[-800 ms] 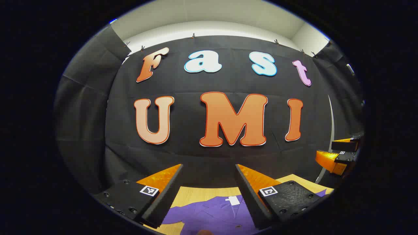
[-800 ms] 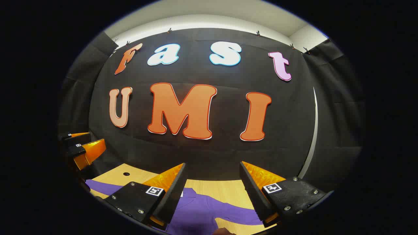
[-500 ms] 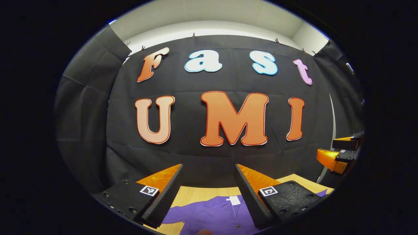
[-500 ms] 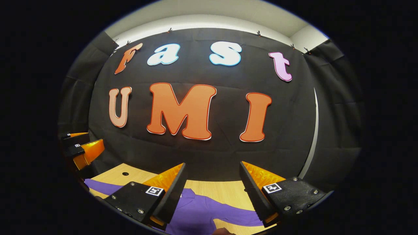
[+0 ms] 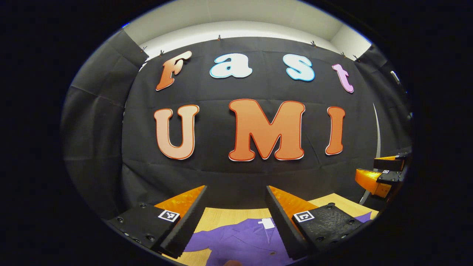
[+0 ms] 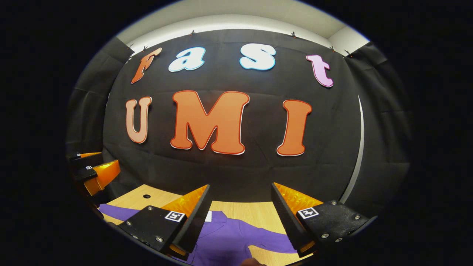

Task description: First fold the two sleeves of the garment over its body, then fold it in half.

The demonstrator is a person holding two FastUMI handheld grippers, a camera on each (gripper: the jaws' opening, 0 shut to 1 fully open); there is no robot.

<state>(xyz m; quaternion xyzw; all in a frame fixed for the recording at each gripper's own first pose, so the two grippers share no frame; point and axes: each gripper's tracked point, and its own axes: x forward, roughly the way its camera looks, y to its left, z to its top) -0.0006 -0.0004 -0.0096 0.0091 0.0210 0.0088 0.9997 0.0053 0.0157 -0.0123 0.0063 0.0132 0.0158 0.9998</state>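
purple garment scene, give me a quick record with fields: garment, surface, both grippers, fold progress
garment: purple garment, lying spread on the table, white neck tag showing
sleeve: one sleeve stretched out sideways, not folded over the body
surface: light wooden table with a small round hole
left gripper: open, above the garment, holding nothing
right gripper: open, above the garment, holding nothing
backdrop: black cloth wall
fold progress: no fold visible yet

Wedge-shaped tongs [image 5: 235, 212], black screwed mounts, square black-and-white markers
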